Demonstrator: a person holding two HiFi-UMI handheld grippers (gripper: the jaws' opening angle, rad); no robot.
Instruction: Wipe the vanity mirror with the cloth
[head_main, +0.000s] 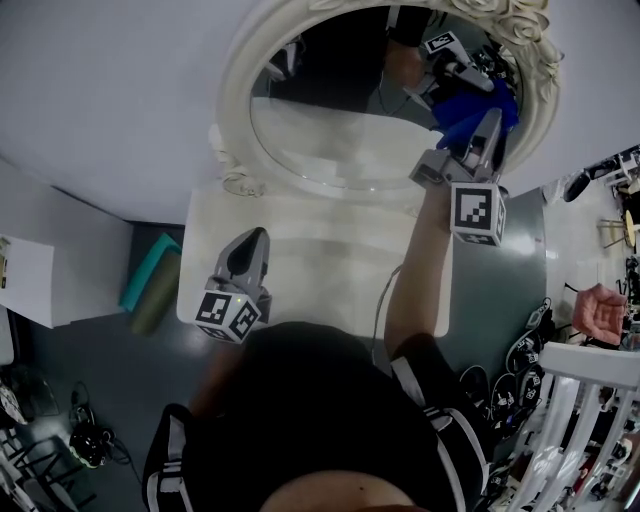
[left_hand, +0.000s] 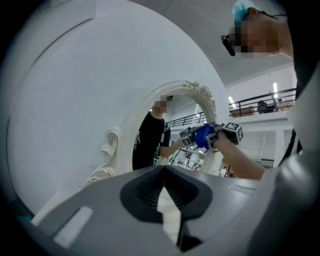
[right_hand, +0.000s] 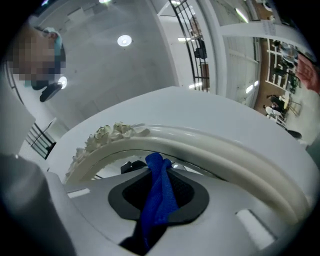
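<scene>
R gripper (head_main: 491, 122), jaws clamped on blue cloth (right_hand: 159, 195), works the right side of the mirror (head_main: 340, 140) at desk's (head_main: 320, 265) back edge, unwiped glass to its left. L gripper (head_main: 256, 240), jaws together, empty, hangs near desk's front-left corner.

We see the vanity mirror (head_main: 238, 85) standing on the far edge of the counter (head_main: 330, 262), its back to the wall (head_main: 110, 80). The right tool (head_main: 492, 116) is at the mirror's right side, just inside the rim. The cloth (right_hand: 160, 192) sits between its jaws and lies against the glass. The left tool (head_main: 257, 236) hangs over the counter's near left corner, well apart from the mirror. On the floor, just beside the counter's left edge, lie two rolls (head_main: 150, 287). Well beyond the counter's right edge we see another person's hand (head_main: 598, 312).
</scene>
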